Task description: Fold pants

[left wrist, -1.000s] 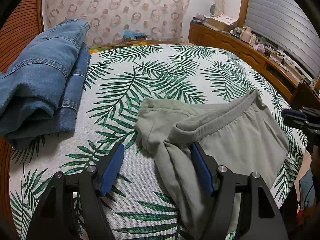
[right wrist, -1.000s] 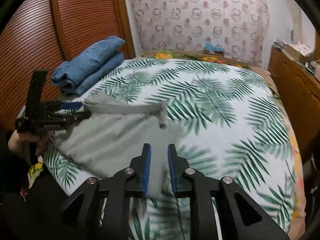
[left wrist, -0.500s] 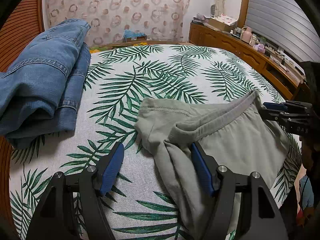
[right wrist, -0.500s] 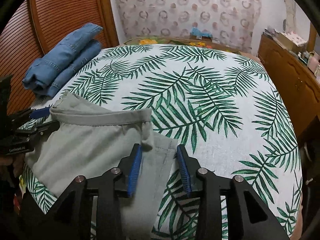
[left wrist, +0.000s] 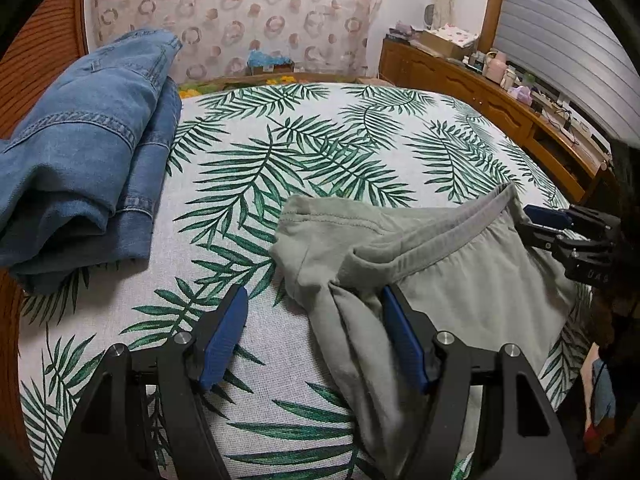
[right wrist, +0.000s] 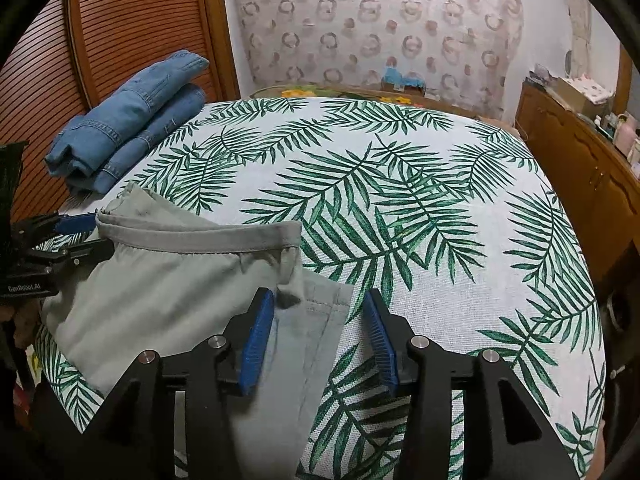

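Grey-green pants [left wrist: 460, 276] lie crumpled near the front edge of the leaf-print bed [left wrist: 320, 152]. My left gripper [left wrist: 313, 300] hovers open over their left end; a bunched fold rests against its right pad [left wrist: 400, 336], and the left pad is over bare sheet. In the right wrist view the pants [right wrist: 168, 280] show their waistband across the top. My right gripper [right wrist: 318, 300] has its jaws opening, with the pants' lower corner lying loose between them, untouched by the pads. Each gripper shows in the other's view: the right gripper [left wrist: 524, 224] and the left gripper [right wrist: 96, 233] sit at opposite ends of the waistband.
Folded blue jeans [left wrist: 80, 140] [right wrist: 128, 120] are stacked at the bed's far left by a slatted wooden door [right wrist: 120, 40]. A wooden sideboard [left wrist: 480, 92] with clutter runs along the right. A patterned curtain hangs behind the bed.
My right gripper moved forward and down to the pants' right end and its jaws spread apart. The left gripper and the fabric by it stayed put.
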Demonstrator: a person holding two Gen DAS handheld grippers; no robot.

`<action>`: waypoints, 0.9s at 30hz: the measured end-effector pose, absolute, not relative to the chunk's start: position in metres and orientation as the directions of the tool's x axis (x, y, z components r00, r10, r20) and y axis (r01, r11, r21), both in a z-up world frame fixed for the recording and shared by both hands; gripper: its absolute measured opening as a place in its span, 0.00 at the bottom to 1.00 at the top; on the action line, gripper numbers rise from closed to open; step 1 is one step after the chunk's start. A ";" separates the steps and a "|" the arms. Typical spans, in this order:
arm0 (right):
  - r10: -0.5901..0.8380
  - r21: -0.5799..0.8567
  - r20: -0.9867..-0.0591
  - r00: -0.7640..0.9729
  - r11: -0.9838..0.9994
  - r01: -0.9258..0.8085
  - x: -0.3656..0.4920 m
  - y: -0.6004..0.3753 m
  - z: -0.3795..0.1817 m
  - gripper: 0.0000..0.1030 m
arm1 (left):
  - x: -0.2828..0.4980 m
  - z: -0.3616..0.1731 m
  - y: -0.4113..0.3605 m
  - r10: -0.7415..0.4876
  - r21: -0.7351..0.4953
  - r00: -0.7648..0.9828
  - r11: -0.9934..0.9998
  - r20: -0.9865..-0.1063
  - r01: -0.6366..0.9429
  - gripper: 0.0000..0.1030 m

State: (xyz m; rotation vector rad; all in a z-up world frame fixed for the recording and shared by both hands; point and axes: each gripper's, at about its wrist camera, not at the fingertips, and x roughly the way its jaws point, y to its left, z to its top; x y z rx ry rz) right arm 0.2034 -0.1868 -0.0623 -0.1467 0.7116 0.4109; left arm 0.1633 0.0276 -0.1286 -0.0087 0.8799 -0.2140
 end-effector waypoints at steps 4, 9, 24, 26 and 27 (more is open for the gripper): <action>0.316 0.007 -0.659 0.682 0.910 -0.415 0.203 -0.186 -0.062 0.47 | 0.170 -0.123 0.033 -0.197 -0.116 0.609 0.979 -0.768 0.170 0.68; 0.316 0.007 -0.659 0.683 0.910 -0.414 0.203 -0.187 -0.062 0.47 | 0.178 -0.121 0.032 -0.194 -0.115 0.605 0.979 -0.772 0.167 0.68; 0.316 0.009 -0.658 0.683 0.911 -0.413 0.202 -0.187 -0.062 0.47 | 0.182 -0.125 0.030 -0.245 -0.174 0.617 0.969 -0.748 0.174 0.55; 0.317 0.009 -0.658 0.683 0.911 -0.413 0.202 -0.187 -0.062 0.47 | 0.182 -0.126 0.029 -0.240 -0.165 0.619 0.970 -0.747 0.177 0.55; 0.316 0.009 -0.658 0.683 0.911 -0.413 0.202 -0.187 -0.062 0.47 | 0.181 -0.127 0.029 -0.240 -0.164 0.619 0.970 -0.748 0.178 0.55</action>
